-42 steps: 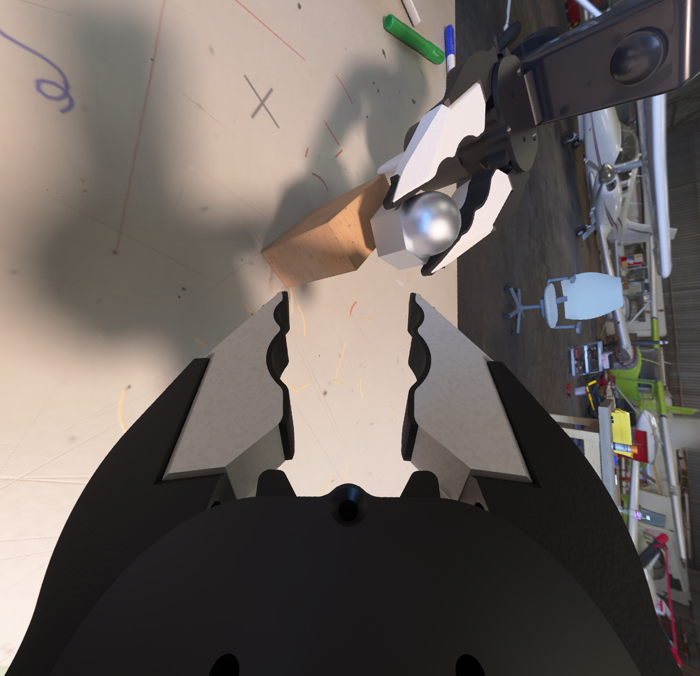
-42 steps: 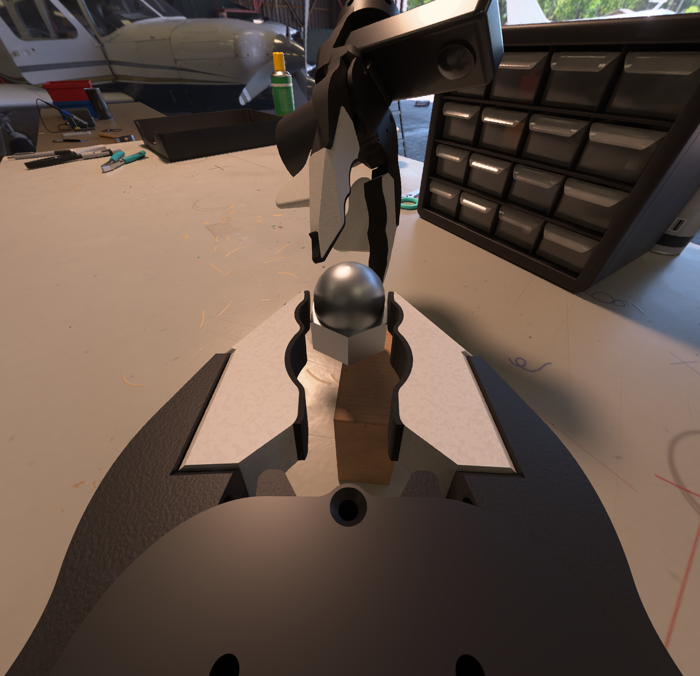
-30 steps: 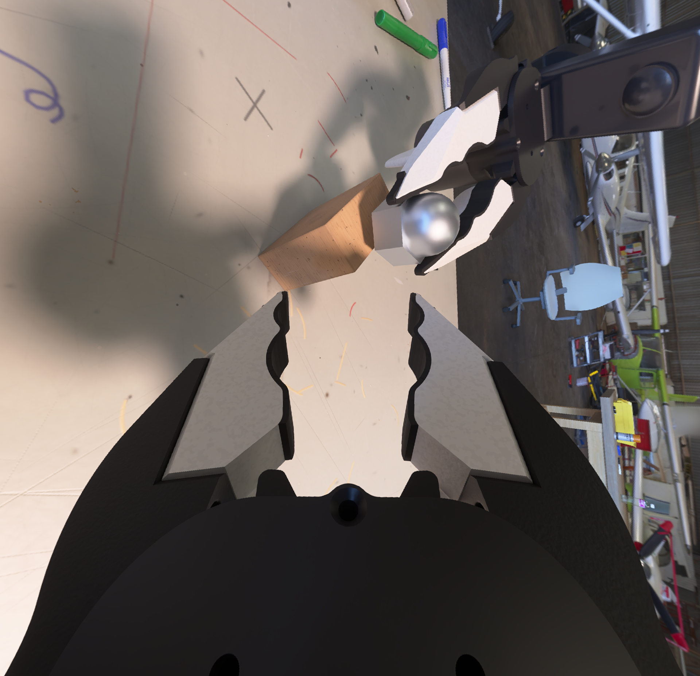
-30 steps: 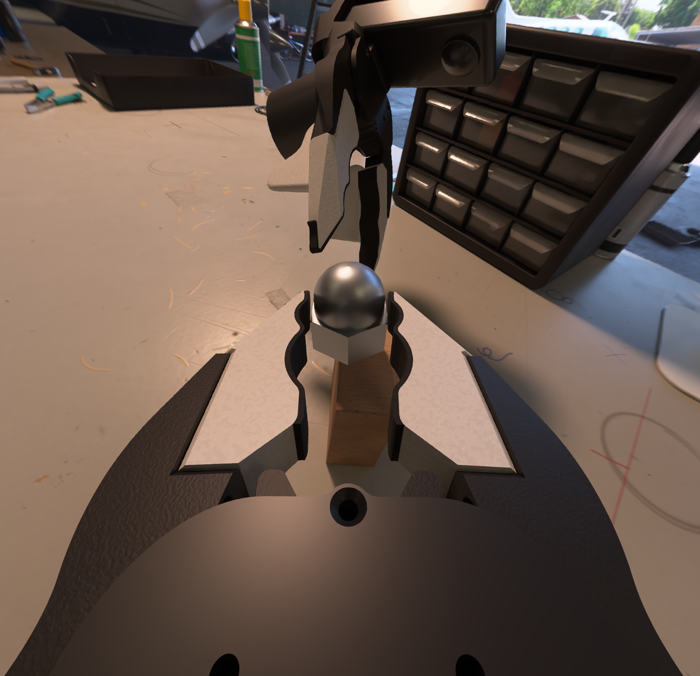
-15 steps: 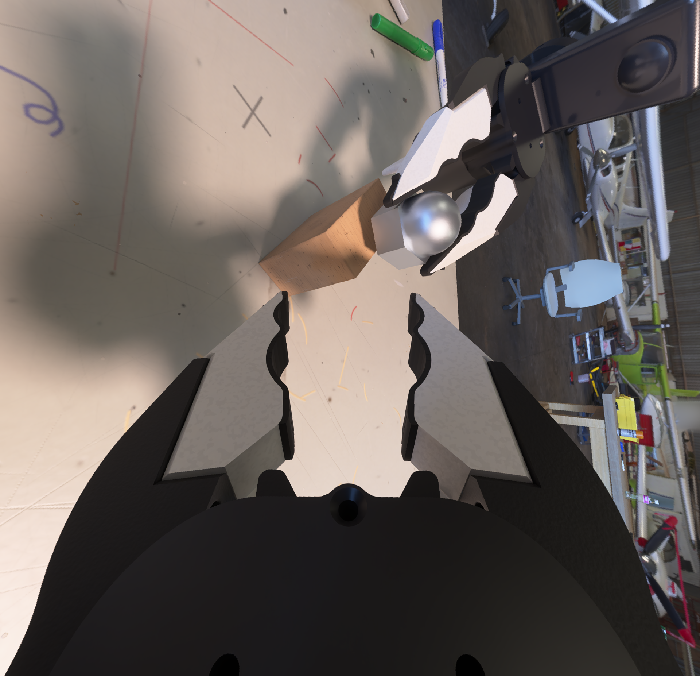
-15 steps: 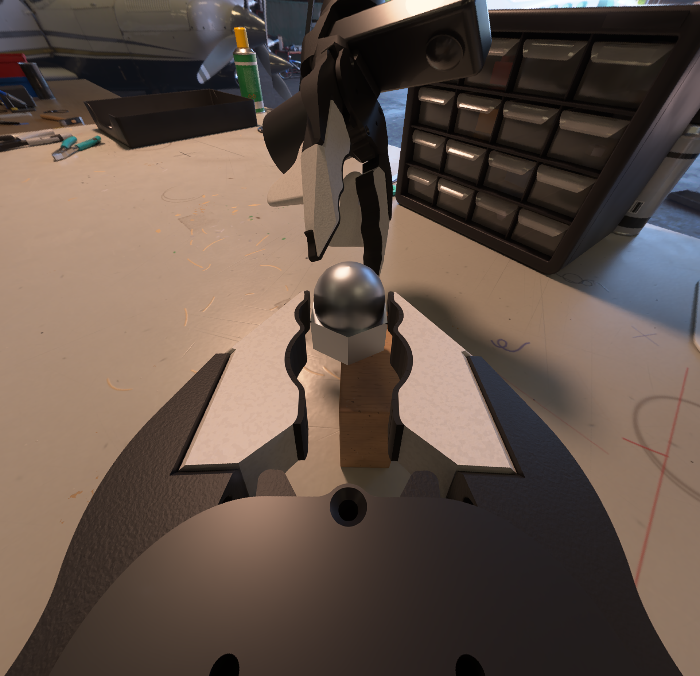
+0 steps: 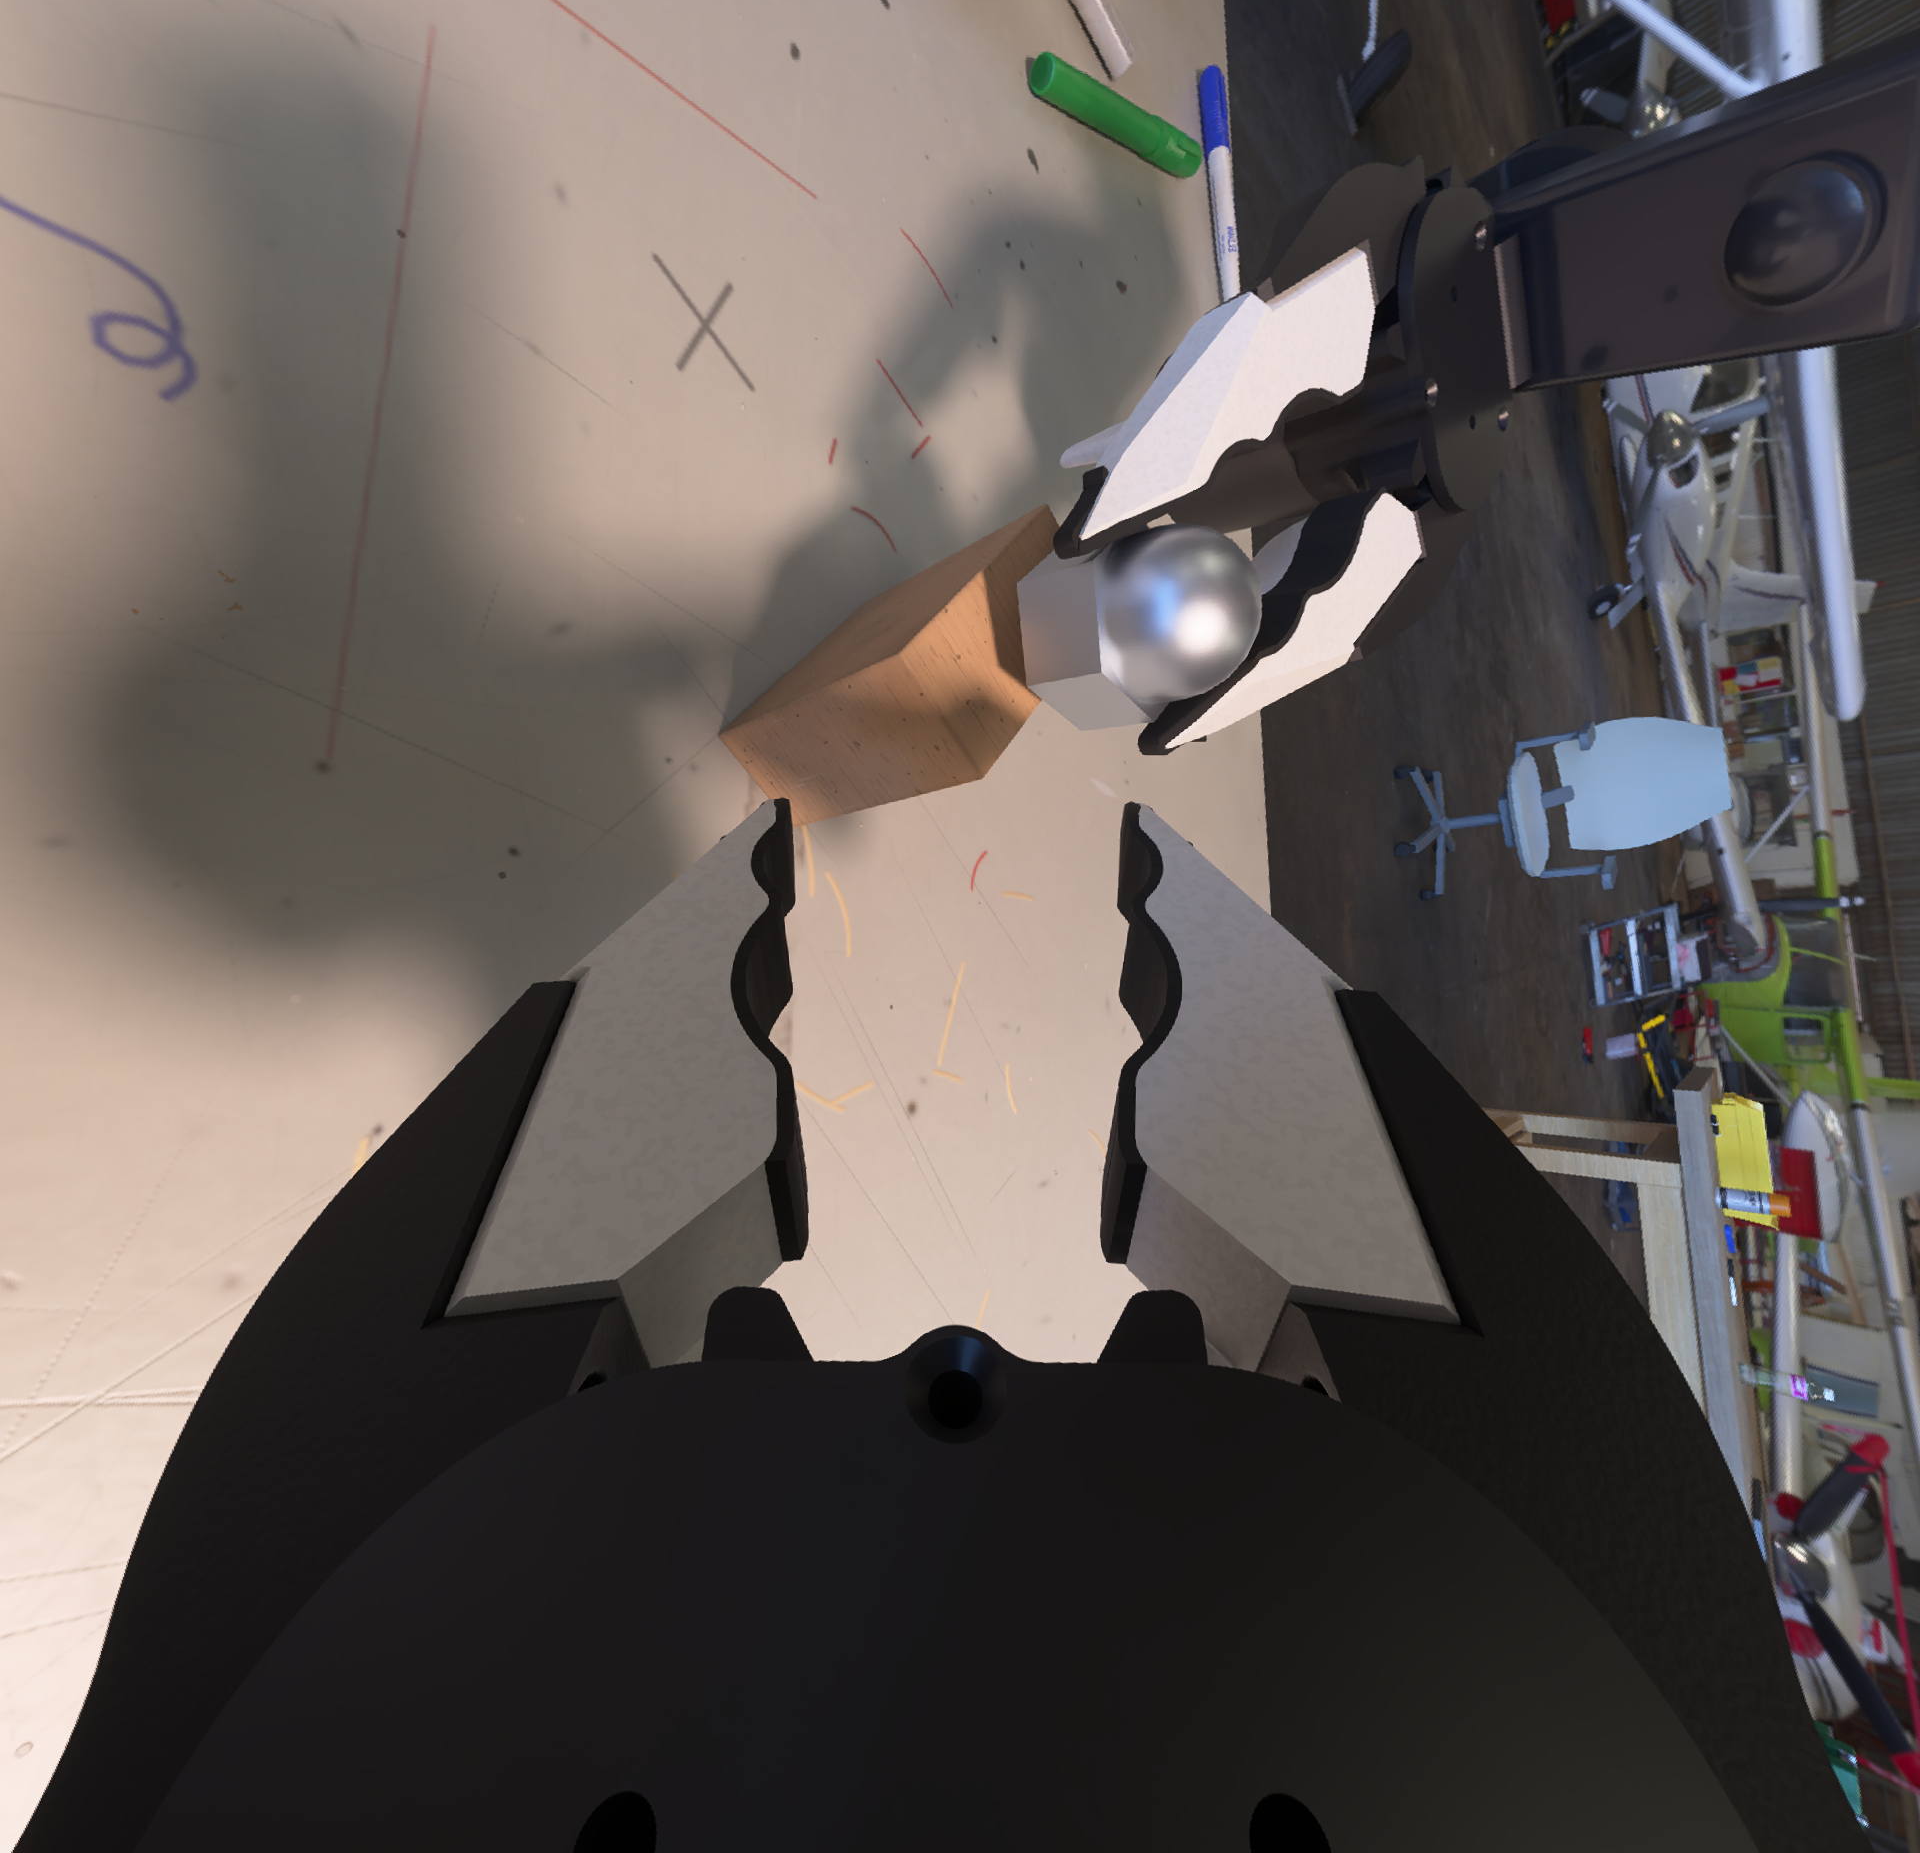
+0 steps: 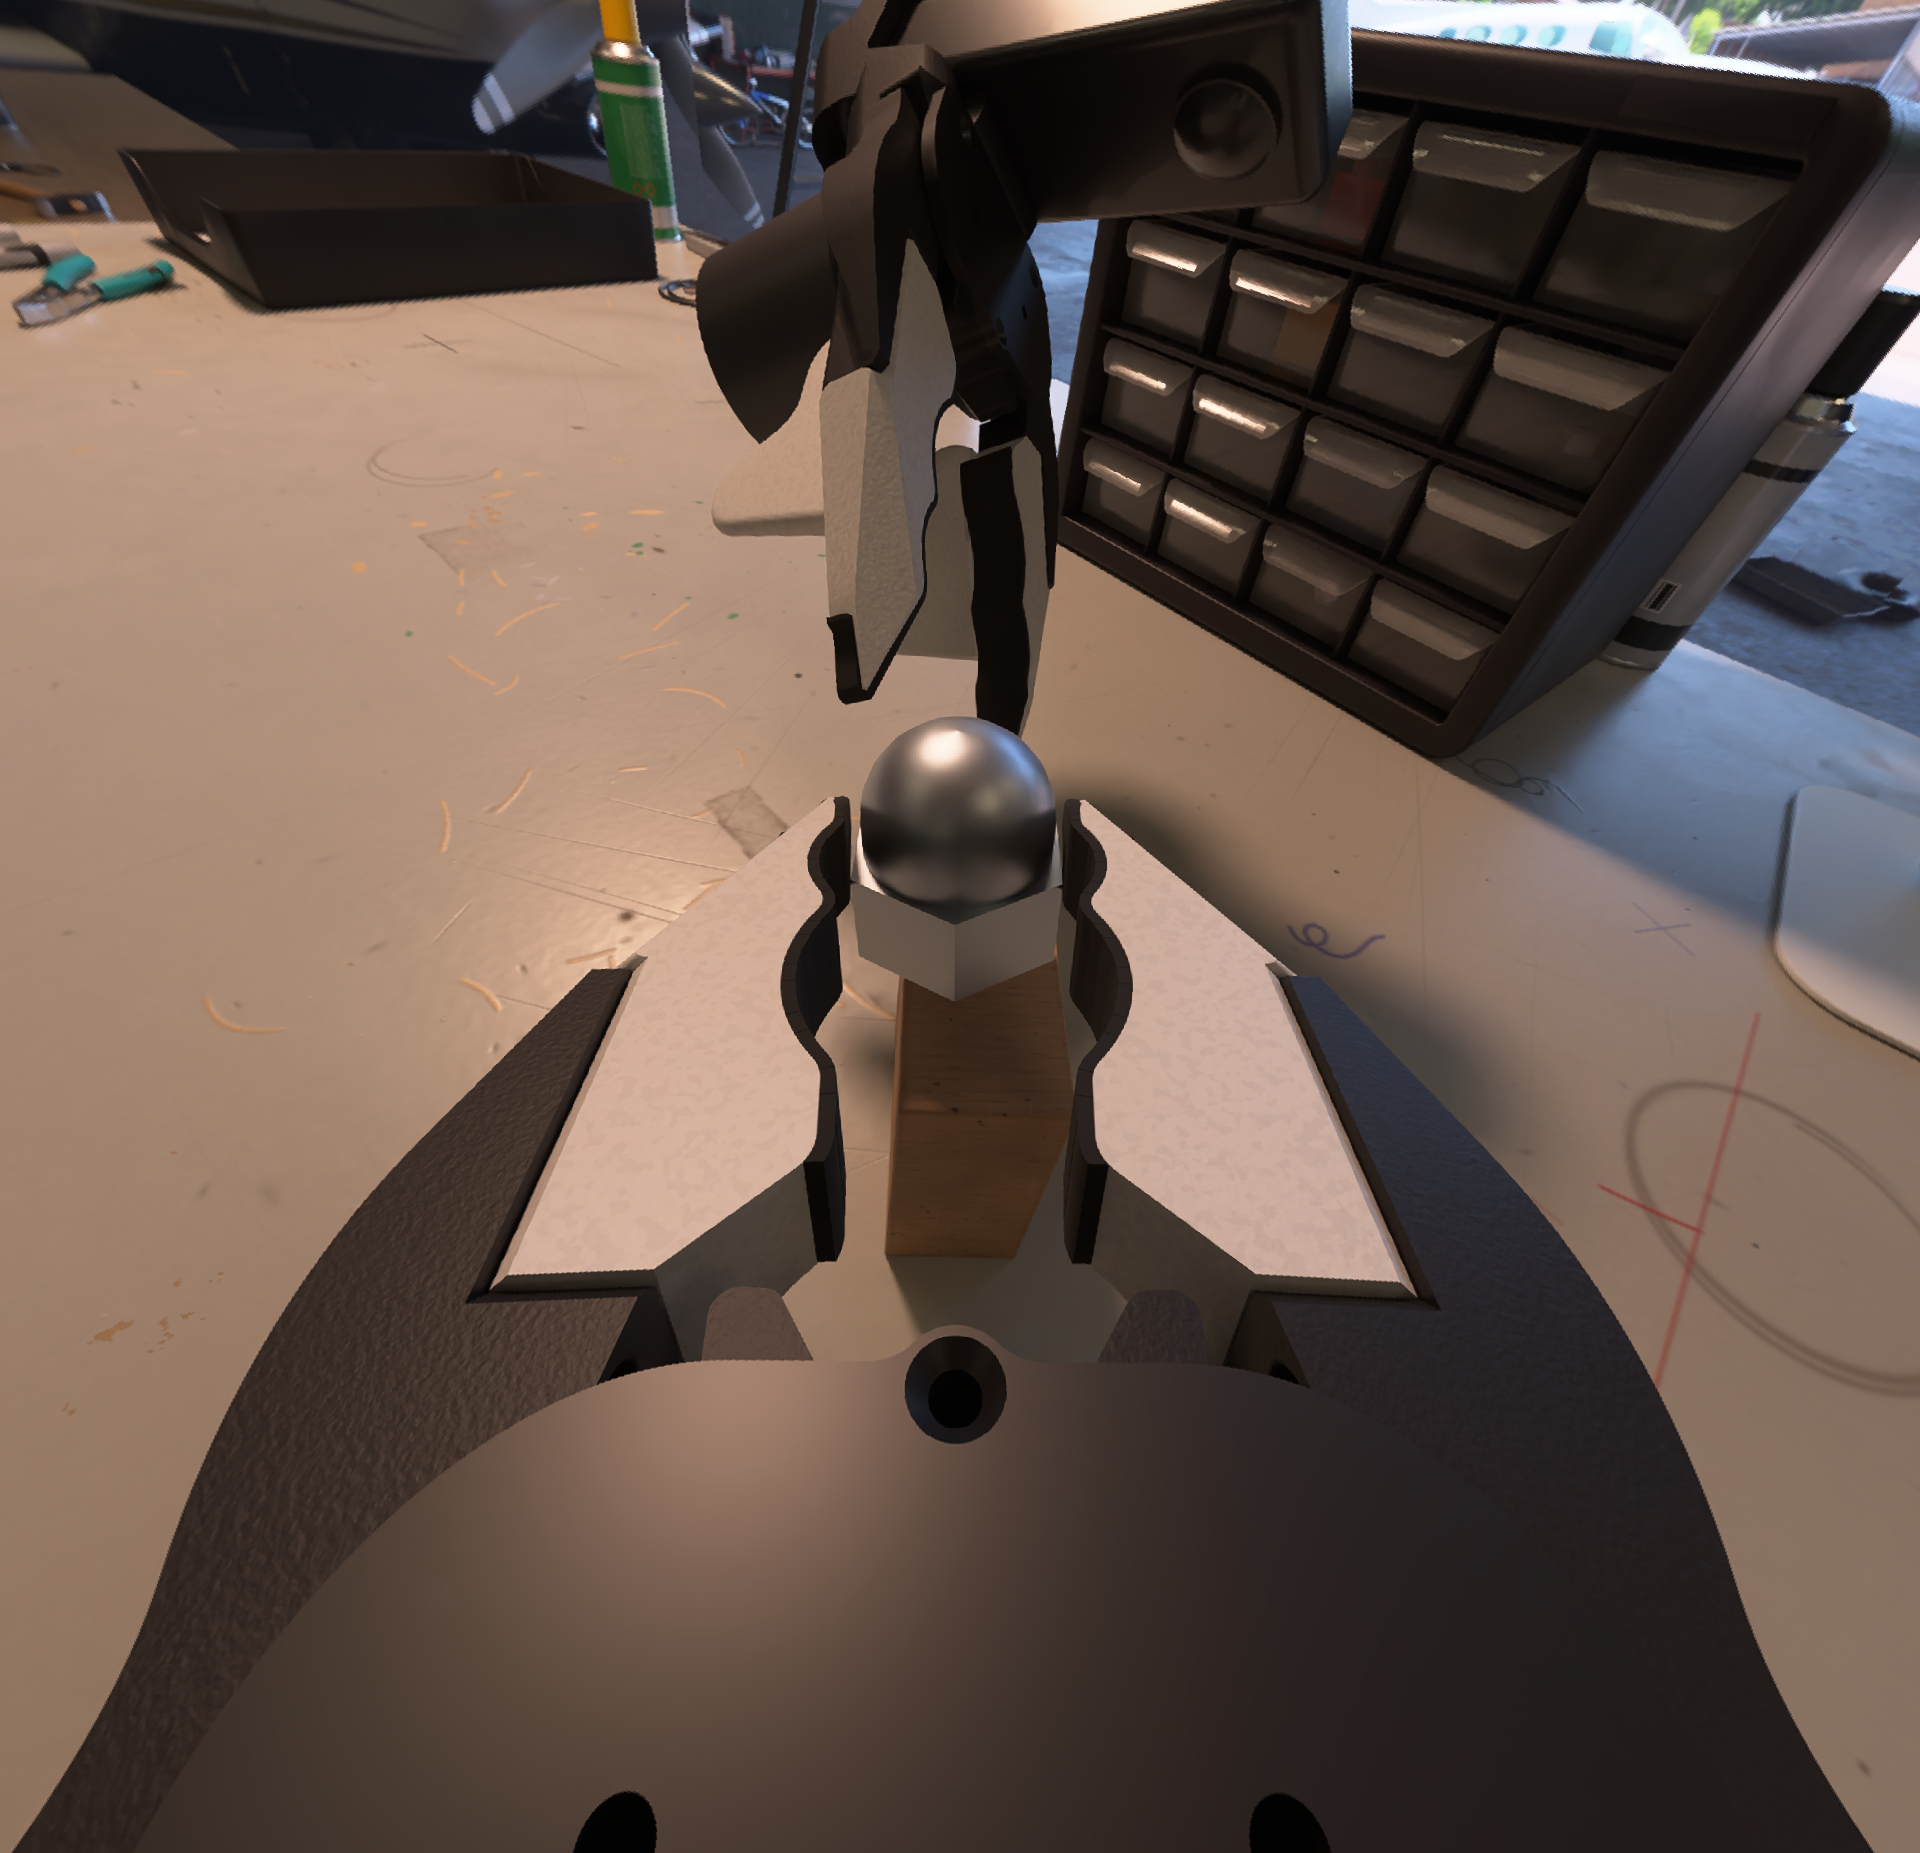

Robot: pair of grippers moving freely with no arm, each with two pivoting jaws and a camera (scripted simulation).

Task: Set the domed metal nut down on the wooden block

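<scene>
My right gripper (image 8: 956,816) is shut on the domed metal nut (image 8: 956,868), a shiny dome on a hexagonal base. It holds the nut over the top end of the wooden block (image 8: 977,1128), which stands on the workbench; I cannot tell if they touch. In the left wrist view the nut (image 7: 1153,619) sits at the block's (image 7: 883,702) right end, between the right gripper's fingers (image 7: 1226,401). My left gripper (image 7: 951,816) is open and empty, just short of the block. It also shows in the right wrist view (image 8: 935,671), hanging over the nut.
A dark cabinet of small drawers (image 8: 1403,401) stands at the right. A black tray (image 8: 384,224), a green spray can (image 8: 634,110) and teal-handled pliers (image 8: 83,281) lie far left. A green marker (image 7: 1112,115) and a blue pen (image 7: 1216,172) lie near the bench edge.
The right gripper has swayed a little with the nut still held over the block. The left gripper stays open at the same spot.
</scene>
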